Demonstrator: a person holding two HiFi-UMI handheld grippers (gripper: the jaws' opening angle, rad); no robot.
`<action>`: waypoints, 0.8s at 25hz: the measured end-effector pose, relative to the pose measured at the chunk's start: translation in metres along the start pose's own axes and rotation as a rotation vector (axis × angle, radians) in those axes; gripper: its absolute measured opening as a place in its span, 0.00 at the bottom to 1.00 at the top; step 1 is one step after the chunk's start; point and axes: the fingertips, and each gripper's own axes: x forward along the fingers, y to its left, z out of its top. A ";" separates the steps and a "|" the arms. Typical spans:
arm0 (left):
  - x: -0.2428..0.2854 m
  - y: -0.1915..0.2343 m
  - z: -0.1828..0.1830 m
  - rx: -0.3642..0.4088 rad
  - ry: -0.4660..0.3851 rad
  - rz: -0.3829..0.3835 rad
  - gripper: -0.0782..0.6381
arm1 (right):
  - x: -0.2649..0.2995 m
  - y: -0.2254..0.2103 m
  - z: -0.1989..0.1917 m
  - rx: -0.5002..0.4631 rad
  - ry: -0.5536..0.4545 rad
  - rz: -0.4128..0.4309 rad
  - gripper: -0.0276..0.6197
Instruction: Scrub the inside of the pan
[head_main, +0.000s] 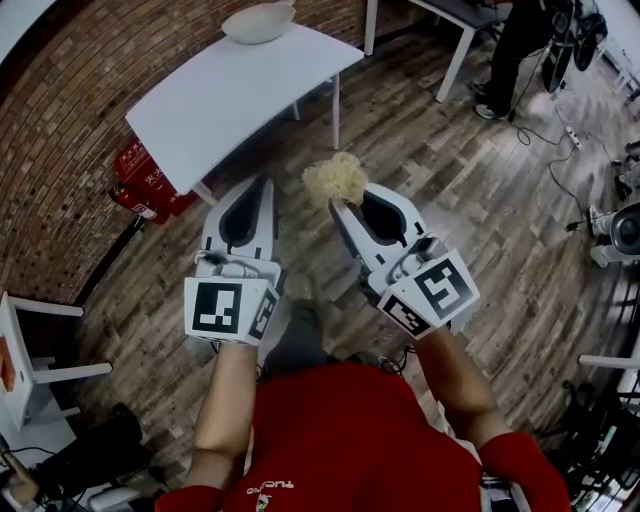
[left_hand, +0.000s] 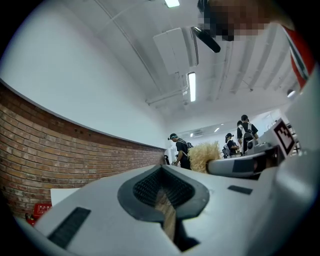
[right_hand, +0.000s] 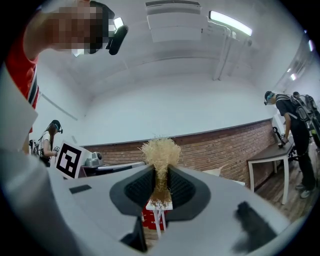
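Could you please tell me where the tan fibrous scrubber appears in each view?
Head view: tan fibrous scrubber at centre, at the right hand-held gripper's tip.
Left gripper view: right of centre, beyond the jaws.
Right gripper view: centre, clamped between the jaws.
Shared landmark: red brick wall.

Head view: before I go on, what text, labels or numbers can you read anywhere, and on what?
Nothing can be read outright.
red box at the left: white characters, too small to read.
red shirt: white print near its lower edge, too blurred to read.
left gripper and right gripper: black-and-white square markers only, no words.
scrubber held in the right gripper: no label.
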 end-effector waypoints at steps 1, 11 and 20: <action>0.007 0.006 -0.002 0.000 -0.003 0.002 0.13 | 0.007 -0.005 -0.004 -0.002 0.001 0.005 0.16; 0.109 0.107 -0.011 0.009 -0.035 0.018 0.13 | 0.130 -0.075 -0.008 -0.035 0.006 0.008 0.16; 0.207 0.213 -0.029 0.013 -0.029 0.006 0.13 | 0.261 -0.147 -0.017 -0.046 0.015 -0.017 0.16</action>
